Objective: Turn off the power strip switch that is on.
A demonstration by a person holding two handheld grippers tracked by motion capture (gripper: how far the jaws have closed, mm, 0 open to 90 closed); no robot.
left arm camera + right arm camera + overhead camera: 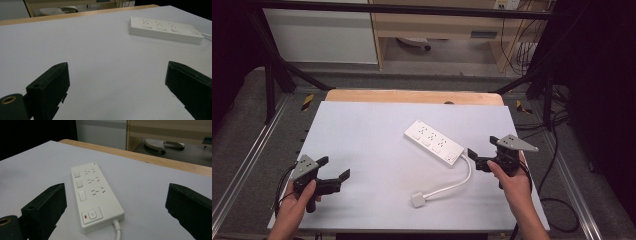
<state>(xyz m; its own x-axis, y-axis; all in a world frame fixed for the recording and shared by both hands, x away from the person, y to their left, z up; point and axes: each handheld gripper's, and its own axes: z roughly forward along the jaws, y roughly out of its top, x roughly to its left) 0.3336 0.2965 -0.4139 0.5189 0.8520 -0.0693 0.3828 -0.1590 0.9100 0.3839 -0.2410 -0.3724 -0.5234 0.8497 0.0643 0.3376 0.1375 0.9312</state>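
- Leftmost, the black two-jaw left gripper (334,168) rests at the near left of the pale grey table surface (372,145), jaws spread wide, grasping nothing.
- Centrally, the white rectangular plastic power strip (434,142) lies flat and diagonal; its white cable (460,181) curves to a white plug (418,199).
- Rightmost, the black two-jaw right gripper (482,151) sits just beside the strip's switch end, jaws released, empty.

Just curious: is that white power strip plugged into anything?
Unplugged: the white plastic power strip's white plug lies loose on the table.
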